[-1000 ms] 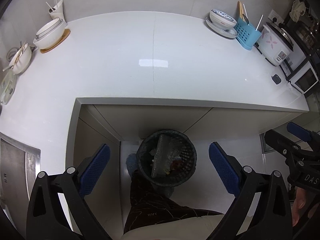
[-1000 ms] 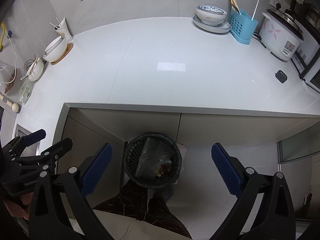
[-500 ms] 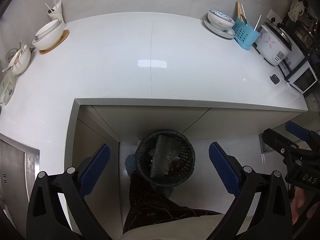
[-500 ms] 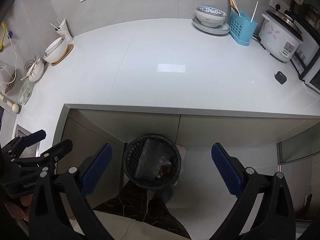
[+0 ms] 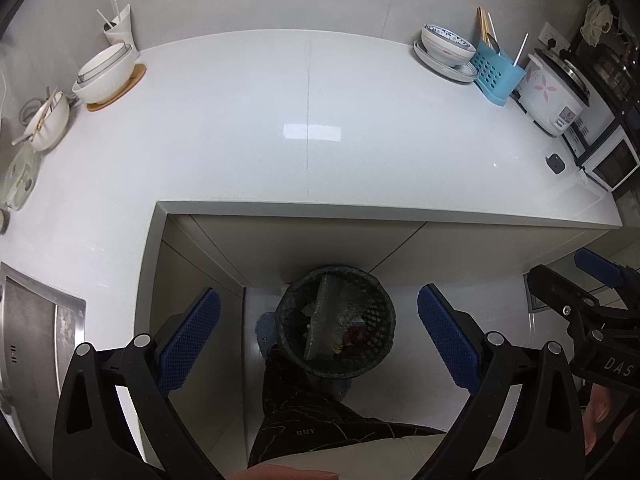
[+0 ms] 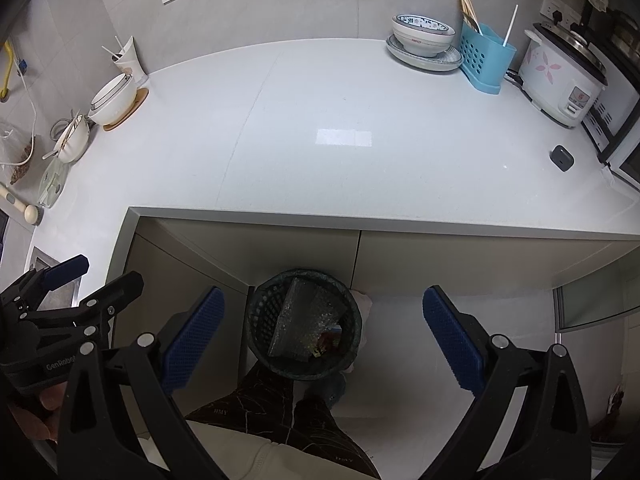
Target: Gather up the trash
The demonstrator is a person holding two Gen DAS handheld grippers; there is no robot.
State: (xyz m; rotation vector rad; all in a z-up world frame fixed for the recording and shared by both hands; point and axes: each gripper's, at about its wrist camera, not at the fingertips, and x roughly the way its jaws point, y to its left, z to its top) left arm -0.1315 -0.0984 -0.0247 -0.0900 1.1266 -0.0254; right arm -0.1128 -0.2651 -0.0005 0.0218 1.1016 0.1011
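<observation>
Both hand-held grippers (image 5: 318,336) (image 6: 323,336) gape above trash bin (image 5: 372,360).

both fisheye views are evenly lit from overhead. a rectangular glare patch sits mid-frame on the white countertop (image 5: 240,140). under its edge the lower centre falls into shadow, dimming the waste basket (image 5: 335,322). straight lines bow strongly toward the edges, corners vignette to black, and focus stays sharp with slight softness at the rim.

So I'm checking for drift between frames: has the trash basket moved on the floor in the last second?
No. In both views the trash basket stays just below the countertop's front edge; only the cameras shift slightly.
</observation>
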